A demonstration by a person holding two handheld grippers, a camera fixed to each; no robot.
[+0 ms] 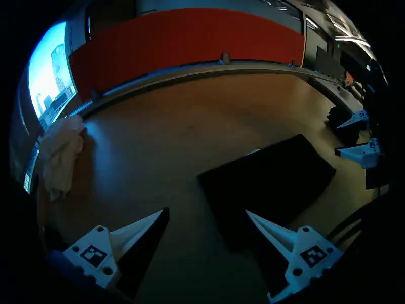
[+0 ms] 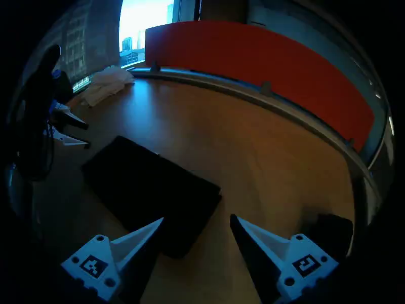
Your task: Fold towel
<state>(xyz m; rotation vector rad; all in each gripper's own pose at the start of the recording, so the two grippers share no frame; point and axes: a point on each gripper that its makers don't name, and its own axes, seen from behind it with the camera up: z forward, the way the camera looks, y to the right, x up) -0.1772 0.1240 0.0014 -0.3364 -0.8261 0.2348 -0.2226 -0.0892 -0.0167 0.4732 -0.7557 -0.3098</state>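
Two wide-open, empty grippers close on one dark towel [image 1: 268, 177], which lies flat as a thick rectangle on the wooden table [image 1: 177, 126]. Your left gripper [image 1: 206, 212] has the towel ahead and to its right, with the near edge reaching down to its right finger. The towel's long axis runs away from that gripper, up and to the right, toward your other hand. Your right gripper [image 2: 197, 217] has the towel ahead and to its left. The near corner sits just beyond its left finger, and the long axis slants away to the upper left. You are therefore at opposite ends of the long side, and neither gripper touches the cloth. Either looks near enough to take an end. Judging by the layout, the next fold calls for each gripper to shift inward toward its own short edge. A pale heap of cloth [image 2: 109, 81] sits well apart at the far corner by the window.
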